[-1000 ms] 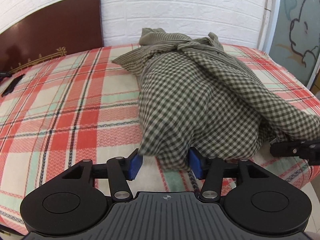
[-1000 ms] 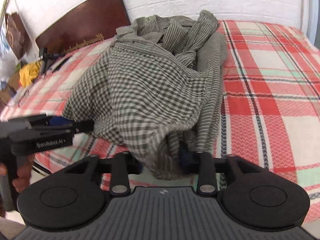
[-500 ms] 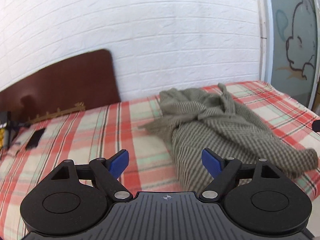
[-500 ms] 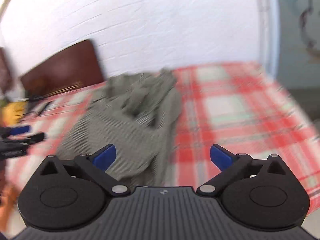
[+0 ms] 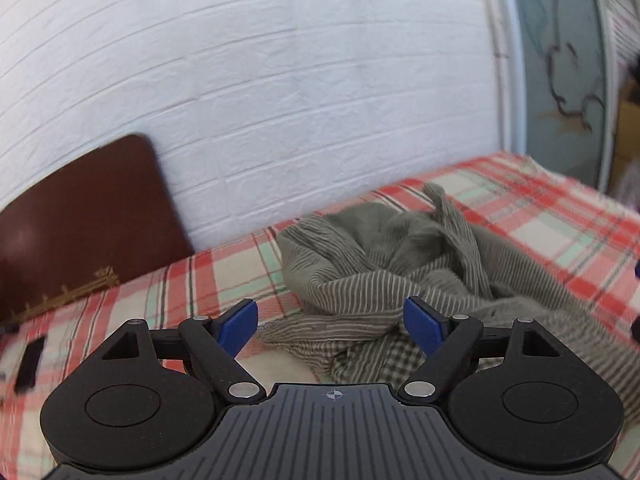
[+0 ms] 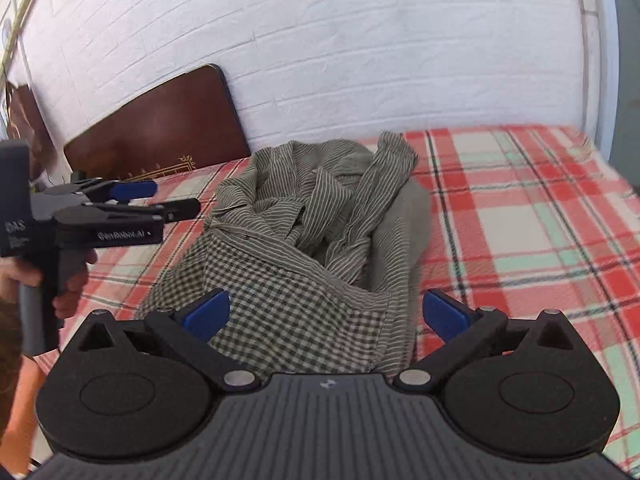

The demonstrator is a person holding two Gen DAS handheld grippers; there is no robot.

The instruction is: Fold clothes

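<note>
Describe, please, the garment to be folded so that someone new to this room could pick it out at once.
Start at the white brick wall and the dark brown headboard against it, then look down to the bed's red plaid sheet. The garment is the crumpled grey-green heap lying on it. It is the only clothing there, part thin stripes, part small checks, unlike the sheet's broad squares.

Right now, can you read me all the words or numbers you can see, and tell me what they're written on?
"GenRobot.AI", a little blurred: white print along the side of the left gripper, seen from the right wrist camera.
"DAS": white letters on the black block at the back of that same gripper.
Smaller lines under "DAS": too small and blurred to read.
The gold ornament on the brown headboard is a pattern, not letters.
Nothing else carries readable text.
</note>
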